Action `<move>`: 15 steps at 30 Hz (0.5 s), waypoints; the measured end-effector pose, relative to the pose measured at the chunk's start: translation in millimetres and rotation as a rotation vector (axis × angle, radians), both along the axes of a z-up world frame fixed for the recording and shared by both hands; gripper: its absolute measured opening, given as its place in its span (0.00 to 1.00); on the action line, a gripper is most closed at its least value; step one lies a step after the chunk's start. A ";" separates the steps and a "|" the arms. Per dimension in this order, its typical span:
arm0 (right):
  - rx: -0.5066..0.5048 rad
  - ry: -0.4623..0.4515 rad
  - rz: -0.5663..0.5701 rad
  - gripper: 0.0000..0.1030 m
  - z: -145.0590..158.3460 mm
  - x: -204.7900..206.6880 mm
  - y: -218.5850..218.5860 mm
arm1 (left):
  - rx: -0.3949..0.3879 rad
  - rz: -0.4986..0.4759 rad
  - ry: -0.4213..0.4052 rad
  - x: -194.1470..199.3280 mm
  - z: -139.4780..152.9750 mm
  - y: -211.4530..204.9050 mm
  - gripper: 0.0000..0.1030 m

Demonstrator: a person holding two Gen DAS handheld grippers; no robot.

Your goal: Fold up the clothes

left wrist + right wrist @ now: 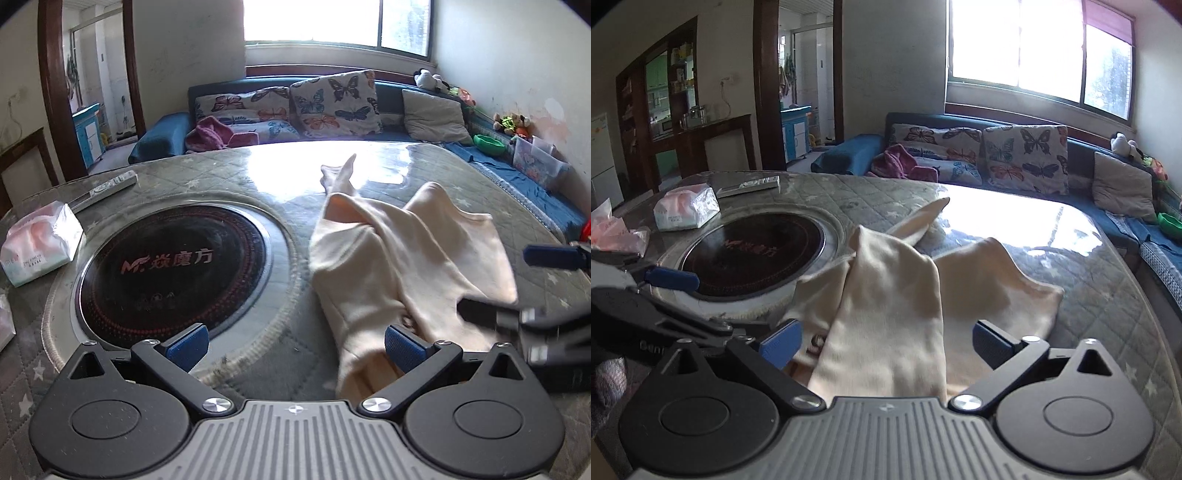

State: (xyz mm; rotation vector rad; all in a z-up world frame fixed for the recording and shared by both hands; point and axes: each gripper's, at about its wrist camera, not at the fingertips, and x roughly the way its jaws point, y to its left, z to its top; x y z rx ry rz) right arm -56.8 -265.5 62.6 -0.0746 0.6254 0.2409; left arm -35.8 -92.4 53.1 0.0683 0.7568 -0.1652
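While sunlight glares off its glass top, the round quilted bench (pixel 229 173) fills most of both views, with a blue sofa (pixel 166 133) carrying butterfly cushions (pixel 334 101) beyond it at twelve o'clock. Sunk into the bench, the black round cooktop (pixel 173 266) sits at about nine o'clock from the cream garment (pixel 399 266), which lies crumpled and partly doubled over on the bench, one narrow end trailing off toward twelve o'clock. In the right wrist view the cloth (pixel 886 295) runs from the centre down to six o'clock, passing between the spread fingers. The left gripper (pixel 294 344) has its fingers released and wide, the left blue pad over the cooktop's rim, the right one lying against the garment's near edge without clamping it. The right gripper (pixel 886 341) is likewise spread, its pads either side of the fabric and not pressing it. At ten o'clock from the cooktop rest a tissue pack (pixel 37 243) and, farther back, a remote control (pixel 110 184).
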 end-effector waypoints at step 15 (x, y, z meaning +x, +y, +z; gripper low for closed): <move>-0.005 0.075 0.084 0.61 0.9 108.0 38.5 | -0.024 0.062 0.037 13.5 -11.1 31.8 0.94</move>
